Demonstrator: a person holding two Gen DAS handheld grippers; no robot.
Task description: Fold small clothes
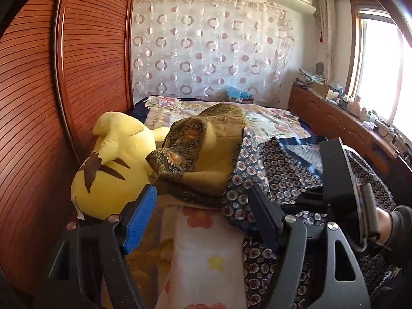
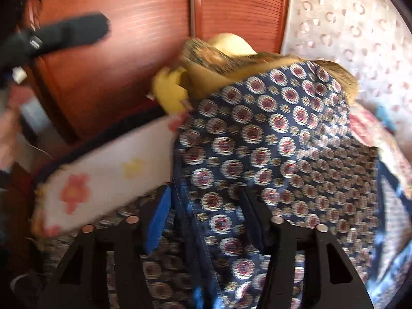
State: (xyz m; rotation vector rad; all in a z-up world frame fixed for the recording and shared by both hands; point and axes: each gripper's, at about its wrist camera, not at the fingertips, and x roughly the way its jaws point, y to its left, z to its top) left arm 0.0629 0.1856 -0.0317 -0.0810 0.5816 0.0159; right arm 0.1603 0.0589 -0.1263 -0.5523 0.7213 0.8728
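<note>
A navy garment with a circle print (image 1: 278, 170) lies rumpled on the bed, right of a white flower-print pillow (image 1: 206, 252). My left gripper (image 1: 203, 206) is open and empty above the pillow, its right finger at the garment's edge. In the right wrist view the same garment (image 2: 270, 144) fills the middle, blurred by motion. My right gripper (image 2: 206, 203) has its jaws apart with a fold of the garment hanging between them; they do not pinch it. The right gripper's body also shows in the left wrist view (image 1: 334, 170).
A yellow plush toy (image 1: 113, 164) lies at the left against a red-brown louvred wardrobe (image 1: 38, 116). A gold patterned blanket (image 1: 203, 149) is heaped behind the garment. A wooden counter with clutter (image 1: 342, 113) runs along the window on the right.
</note>
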